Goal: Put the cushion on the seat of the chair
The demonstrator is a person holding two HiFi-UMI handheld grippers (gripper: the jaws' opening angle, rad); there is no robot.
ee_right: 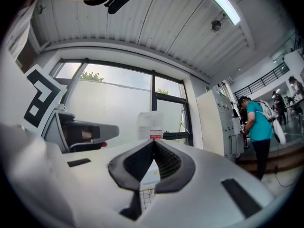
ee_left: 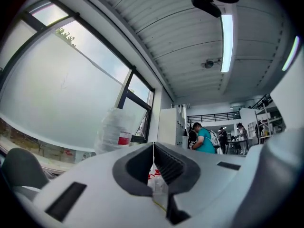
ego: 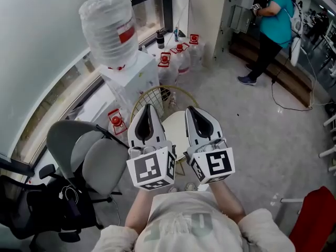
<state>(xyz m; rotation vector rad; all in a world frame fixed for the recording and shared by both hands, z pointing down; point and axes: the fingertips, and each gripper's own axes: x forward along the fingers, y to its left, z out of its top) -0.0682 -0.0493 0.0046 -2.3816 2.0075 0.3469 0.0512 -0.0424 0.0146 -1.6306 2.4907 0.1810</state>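
left hand-held gripper [ego: 148, 109] shut above chair [ego: 164, 94]

We see a pale speckled floor [ego: 262, 140] carrying everything here. On it stand a wire-backed chair [ego: 157, 96] with a round pale seat, a grey office chair [ego: 84, 151] just to its left, a white water dispenser [ego: 131, 75] behind them by the window, and a cluster of red-capped water bottles [ego: 181, 56] beside the dispenser. Farther off, we make out a black cable [ego: 283, 106] trailing over the floor near a standing person [ego: 270, 30].
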